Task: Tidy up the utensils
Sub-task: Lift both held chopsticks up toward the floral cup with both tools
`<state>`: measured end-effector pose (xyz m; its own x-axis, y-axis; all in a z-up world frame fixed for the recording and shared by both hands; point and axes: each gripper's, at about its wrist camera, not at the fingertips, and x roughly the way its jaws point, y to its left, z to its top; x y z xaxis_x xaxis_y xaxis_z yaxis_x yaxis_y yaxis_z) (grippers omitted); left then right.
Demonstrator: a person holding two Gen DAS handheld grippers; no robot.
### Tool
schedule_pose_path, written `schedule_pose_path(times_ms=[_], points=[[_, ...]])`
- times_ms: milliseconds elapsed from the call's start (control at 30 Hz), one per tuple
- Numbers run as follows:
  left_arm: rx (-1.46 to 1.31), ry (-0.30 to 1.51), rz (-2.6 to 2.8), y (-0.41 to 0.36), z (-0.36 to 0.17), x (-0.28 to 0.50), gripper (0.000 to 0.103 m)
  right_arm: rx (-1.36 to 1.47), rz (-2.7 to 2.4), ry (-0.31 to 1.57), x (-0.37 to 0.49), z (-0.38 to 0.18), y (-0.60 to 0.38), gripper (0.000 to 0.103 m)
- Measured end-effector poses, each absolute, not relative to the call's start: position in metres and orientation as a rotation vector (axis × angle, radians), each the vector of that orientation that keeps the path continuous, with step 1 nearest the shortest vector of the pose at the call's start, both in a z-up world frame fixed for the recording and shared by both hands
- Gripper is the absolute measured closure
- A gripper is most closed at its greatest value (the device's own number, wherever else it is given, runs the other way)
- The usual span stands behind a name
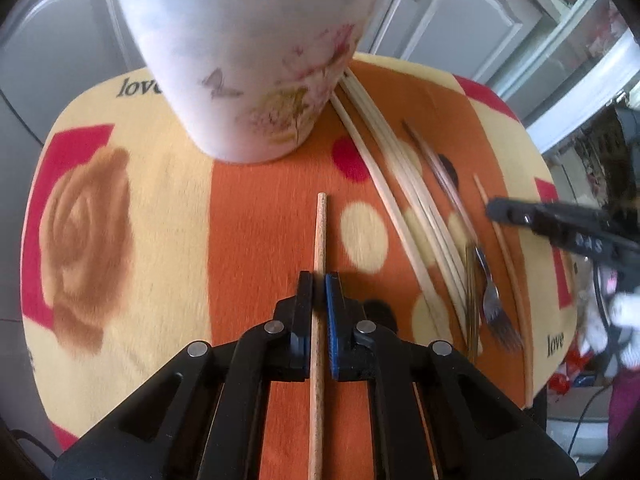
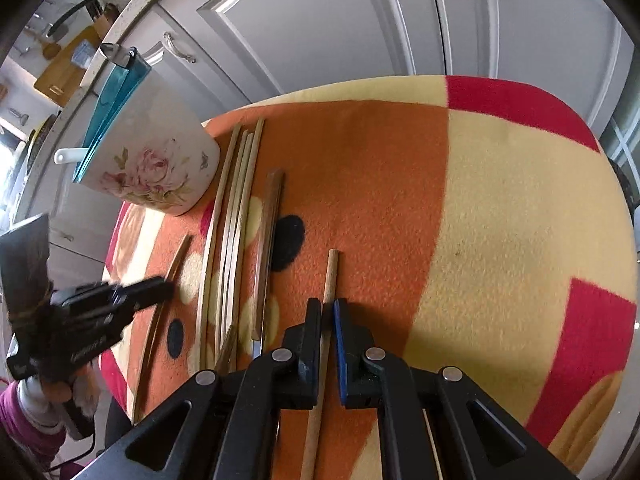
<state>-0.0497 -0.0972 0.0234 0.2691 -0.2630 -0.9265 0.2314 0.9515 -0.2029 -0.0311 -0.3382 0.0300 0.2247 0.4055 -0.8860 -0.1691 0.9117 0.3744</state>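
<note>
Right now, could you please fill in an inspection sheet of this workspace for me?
Surface: small table under an orange, yellow and red fleece cloth.
Job's things: floral pot standing upright; pale chopsticks beside it; fork lying flat.
Clutter: nothing seen.
Grippers: left gripper shut on a chopstick; right gripper shut on another chopstick.
Cables: dark cable beyond the table edge.
Surroundings: grey cabinet doors.

Bright daylight — fisheye-warped, slightly blurred.
</note>
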Motion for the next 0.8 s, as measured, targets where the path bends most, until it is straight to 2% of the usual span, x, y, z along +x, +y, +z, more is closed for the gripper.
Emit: schedule_pose_path(times_ms=[167,233,300,433,467,500,567,800], points=[[-0.032,1.252,-0.302,-0.1,0.027,-0.036,0.096,0.151,0.371,1.301,-0.023,0.029,-0.326,0.098],[-0.016,1.232,-0.297,-0.105,0.03,-0.034,0.089,0.132,0.359,1.305,-0.02,0.028,-0.322,0.098],[0.029,1.219,-0.295,-0.112,0.032,-0.032,0.074,0.1,0.351,1.309,-0.019,0.029,-0.319,0.097],[0.135,1.234,-0.288,-0.126,0.025,-0.029,0.073,0.035,0.345,1.316,-0.016,0.03,-0.311,0.097],[0.15,1.227,-0.287,-0.128,0.025,-0.029,0.073,0.022,0.348,1.315,-0.016,0.03,-0.309,0.097],[0.164,1.224,-0.29,-0.129,0.024,-0.029,0.079,0.014,0.354,1.308,-0.016,0.03,-0.308,0.097],[0.162,1.22,-0.313,-0.134,0.023,-0.028,0.099,-0.001,0.373,1.279,-0.018,0.03,-0.306,0.096],[-0.021,1.182,-0.373,-0.098,0.057,-0.037,0.099,0.122,0.422,1.202,-0.028,0.055,-0.32,0.097]])
